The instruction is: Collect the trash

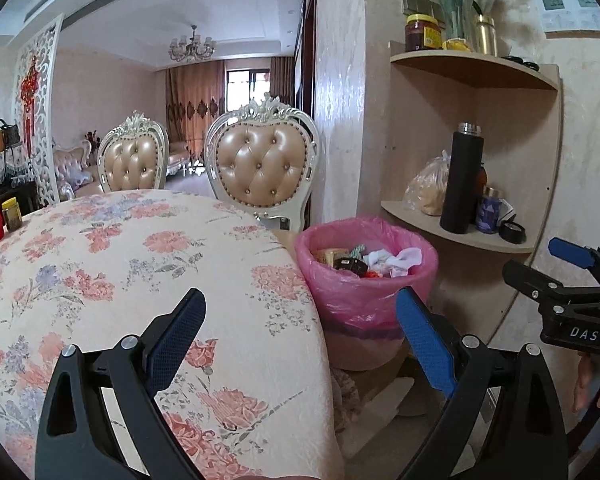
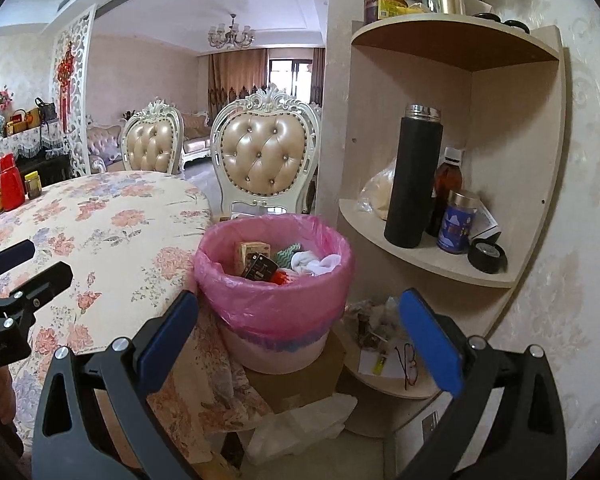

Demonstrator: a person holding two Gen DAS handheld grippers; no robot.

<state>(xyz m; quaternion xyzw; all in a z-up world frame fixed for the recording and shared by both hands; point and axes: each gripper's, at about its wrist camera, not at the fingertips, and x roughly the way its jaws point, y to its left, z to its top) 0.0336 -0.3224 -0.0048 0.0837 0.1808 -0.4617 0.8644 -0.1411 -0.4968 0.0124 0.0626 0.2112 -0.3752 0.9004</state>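
A trash bin with a pink liner (image 1: 364,280) (image 2: 274,280) stands beside the round table, on a cardboard box (image 2: 300,376). It holds trash: a white crumpled cloth (image 2: 316,262), a small carton (image 2: 252,252), a dark packet and red bits. My left gripper (image 1: 300,320) is open and empty, over the table's right edge. My right gripper (image 2: 296,320) is open and empty, in front of the bin. The right gripper also shows at the right of the left wrist view (image 1: 572,280). The left gripper shows at the left of the right wrist view (image 2: 16,276).
A floral tablecloth covers the round table (image 1: 140,264) (image 2: 100,216). Two tufted chairs (image 1: 260,168) stand behind it. A corner shelf (image 2: 452,256) holds a black flask (image 2: 414,176), bottles and jars. A red bottle (image 2: 11,182) and jars stand far left. A white plastic bag (image 2: 300,424) lies on the floor.
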